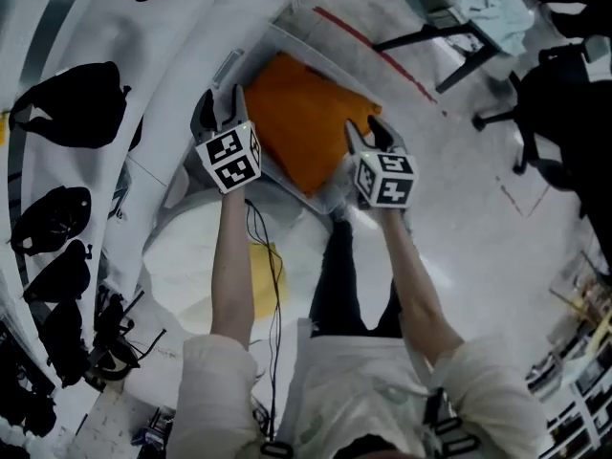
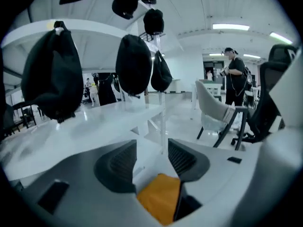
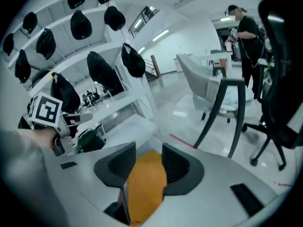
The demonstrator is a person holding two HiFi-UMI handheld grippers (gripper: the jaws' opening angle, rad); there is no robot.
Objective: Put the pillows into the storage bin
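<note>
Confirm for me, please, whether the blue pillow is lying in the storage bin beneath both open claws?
Not quite: the pillow is orange, not blue, as the head view shows. The rest holds: it lies in the storage bin beneath the left claw and the right claw, both open.

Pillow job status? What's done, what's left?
Done: the orange pillow lies in the clear bin. In hand: nothing, as far as I can see. The left claw and right claw hover over the pillow's edges, jaws apart. Left: a white and yellow cushion, probably another pillow, sits on the floor near the bin.
</note>
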